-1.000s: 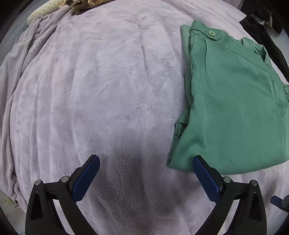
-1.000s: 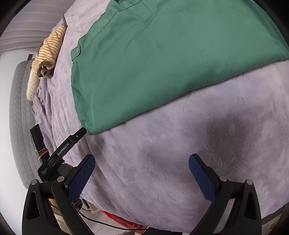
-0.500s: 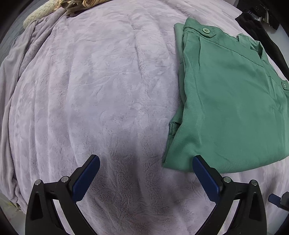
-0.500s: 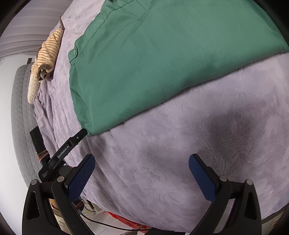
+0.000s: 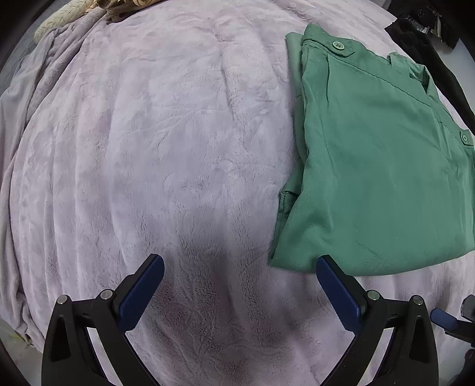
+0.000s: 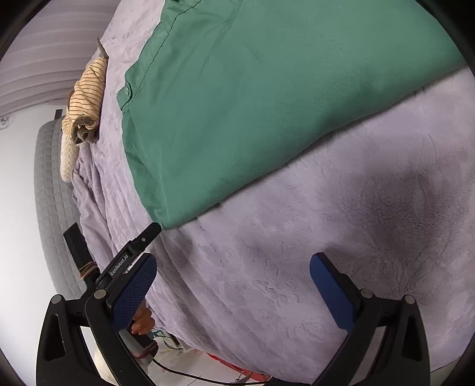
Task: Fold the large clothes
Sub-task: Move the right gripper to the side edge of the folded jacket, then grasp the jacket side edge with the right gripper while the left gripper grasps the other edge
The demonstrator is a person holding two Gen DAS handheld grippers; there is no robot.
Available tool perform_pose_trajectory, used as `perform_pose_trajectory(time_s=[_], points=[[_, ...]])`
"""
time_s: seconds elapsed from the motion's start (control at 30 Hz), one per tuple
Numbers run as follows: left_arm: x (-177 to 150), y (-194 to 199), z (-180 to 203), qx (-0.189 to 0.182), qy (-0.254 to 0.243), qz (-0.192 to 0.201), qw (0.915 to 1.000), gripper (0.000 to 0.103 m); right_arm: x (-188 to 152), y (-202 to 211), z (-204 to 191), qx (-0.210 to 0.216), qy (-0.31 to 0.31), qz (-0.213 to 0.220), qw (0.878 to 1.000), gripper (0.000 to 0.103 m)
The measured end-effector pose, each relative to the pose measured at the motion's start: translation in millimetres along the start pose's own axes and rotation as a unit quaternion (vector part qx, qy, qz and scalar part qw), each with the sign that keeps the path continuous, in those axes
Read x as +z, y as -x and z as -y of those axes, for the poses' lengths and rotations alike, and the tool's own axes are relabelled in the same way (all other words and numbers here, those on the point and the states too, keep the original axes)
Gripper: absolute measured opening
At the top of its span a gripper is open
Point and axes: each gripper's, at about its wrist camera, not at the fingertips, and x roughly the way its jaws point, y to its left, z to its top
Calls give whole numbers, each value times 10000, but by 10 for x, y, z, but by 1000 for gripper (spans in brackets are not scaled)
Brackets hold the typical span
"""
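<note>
A folded green garment (image 5: 377, 166) with buttoned tabs lies flat on a lilac plush blanket (image 5: 166, 148). In the left wrist view it sits at the right. My left gripper (image 5: 240, 285) is open and empty, hovering over the blanket just left of the garment's near corner. In the right wrist view the garment (image 6: 267, 98) fills the upper part. My right gripper (image 6: 233, 285) is open and empty above bare blanket (image 6: 297, 267) below the garment's edge. The left gripper's finger (image 6: 142, 240) shows at that view's lower left, near the garment's corner.
A striped tan garment (image 6: 86, 104) lies bunched at the bed's far end, also in the left wrist view (image 5: 118, 6). A dark cloth (image 5: 430, 56) lies beyond the green garment. The bed edge drops to the floor with cables (image 6: 184, 371); a grey quilted panel (image 6: 50, 193) stands beside it.
Both grippers have drawn slightly back from the green garment; it sits a little farther away in the left view. Both stay open and empty.
</note>
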Motion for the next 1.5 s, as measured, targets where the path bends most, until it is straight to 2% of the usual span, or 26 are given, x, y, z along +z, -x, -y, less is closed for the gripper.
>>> perform_pose_trajectory(time_s=[0.07, 0.17, 0.33, 0.5, 0.6, 0.7, 0.77, 0.8, 0.87, 0.97, 1.07, 1.13, 1.17, 1.2, 1.23, 1.27, 1.3, 1.33, 1.43, 1.5], points=[[0, 1, -2, -9, -8, -2, 10000, 103, 31, -45, -38, 133, 8, 6, 9999, 94], [8, 1, -18, -75, -9, -15, 10000, 103, 82, -145, -96, 328, -4, 4, 9995, 91], [33, 2, -174, -657, 280, -113, 9974, 103, 188, -368, -139, 763, -164, -14, 9970, 91], [30, -31, -372, -880, 497, -170, 9947, 103, 290, -601, -142, 1205, -348, 17, 9921, 91], [38, -36, -480, -1269, 628, -194, 9897, 103, 364, -720, -171, 1588, -469, 151, 9861, 91], [8, -38, -512, -1770, 725, -250, 9812, 103, 427, -825, -163, 1914, -759, 260, 9782, 90], [11, -14, -448, -2025, 679, -292, 9765, 103, 457, -863, -115, 2197, -1038, 313, 9695, 48], [31, -13, -422, -2153, 662, -313, 9738, 103, 478, -866, -116, 2176, -1080, 300, 9696, 7], [89, -2, -396, -2535, 687, -359, 9642, 103, 500, -771, -138, 2396, -996, 350, 9651, 8], [303, -37, -309, -3080, 739, -431, 9475, 103, 527, -535, -289, 2454, -565, 463, 9667, 8], [601, -152, -152, -3663, 779, -525, 9257, 103, 557, -345, -433, 2394, -162, 535, 9693, 8], [772, -267, -2, -3943, 819, -653, 9130, 103, 565, -300, -483, 2371, -56, 522, 9701, 8], [840, -319, 83, -3966, 831, -709, 9114, 103, 560, -302, -498, 2344, -27, 504, 9708, 8], [901, -363, 167, -3928, 820, -739, 9130, 103, 557, -315, -496, 2306, -4, 469, 9719, 8], [951, -385, 258, -3796, 756, -693, 9194, 89, 548, -352, -486, 2235, 10, 414, 9738, 8], [983, -395, 350, -3525, 633, -652, 9314, 71, 539, -387, -471, 2142, -2, 341, 9762, 8], [1001, -398, 434, -3229, 447, -650, 9431, 35, 531, -414, -444, 2051, -24, 246, 9784, 9], [1016, -394, 495, -3120, 346, -626, 9474, 23, 504, -453, -416, 1918, -60, 66, 9814, 11], [1031, -241, 626, -2789, 22, -275, 9599, 21, 439, -364, -362, 1514, 169, -366, 9877, 12], [1028, -112, 668, -2715, -96, -51, 9624, 21, 417, -121, -338, 1327, 546, -215, 9894, 12]])
